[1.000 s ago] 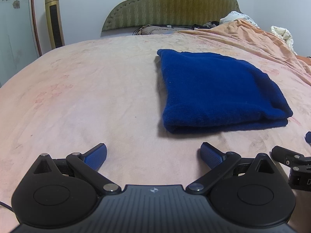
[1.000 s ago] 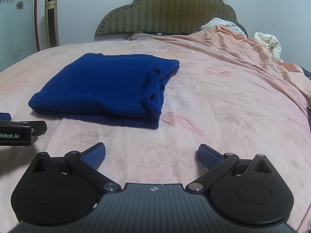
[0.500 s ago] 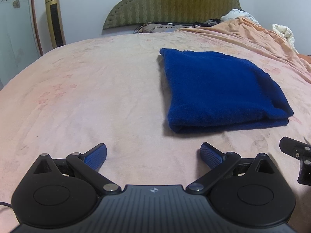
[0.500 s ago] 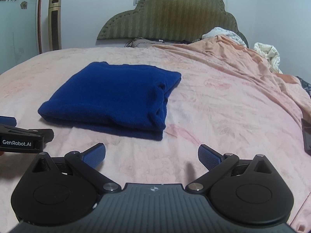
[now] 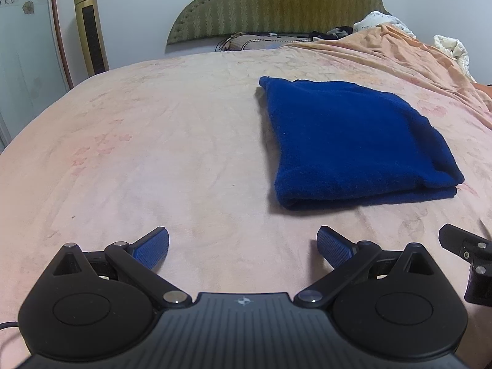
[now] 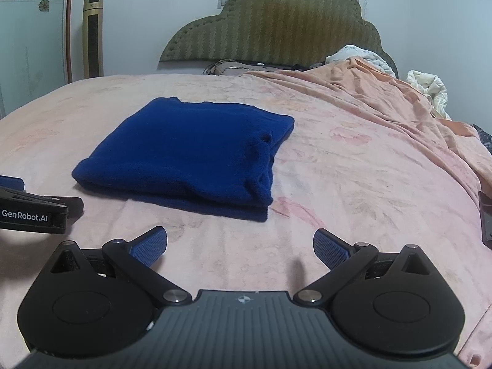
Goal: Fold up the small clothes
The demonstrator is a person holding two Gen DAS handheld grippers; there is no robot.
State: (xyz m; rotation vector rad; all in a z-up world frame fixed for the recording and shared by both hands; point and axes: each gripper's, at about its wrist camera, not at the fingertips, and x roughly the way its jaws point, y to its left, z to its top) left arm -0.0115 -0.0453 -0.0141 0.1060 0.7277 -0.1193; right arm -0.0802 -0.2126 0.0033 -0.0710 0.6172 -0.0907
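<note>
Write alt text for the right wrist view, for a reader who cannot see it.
A folded blue garment lies flat on a pink bedspread, ahead and left of the right hand-held gripper, whose blue-padded fingers are spread open and hold nothing. The left hand-held gripper pokes in at the left edge; a green headboard stands behind.

A pink-sheeted bed [image 6: 353, 166] fills the room; olive headboard [image 6: 276, 27] at 12 o'clock, gold tower fan [image 6: 92, 33] at 10 o'clock.

Pink bedsheet [image 5: 153, 153], green headboard [image 6: 276, 27], perhaps a gold tower fan [image 5: 90, 30].
</note>
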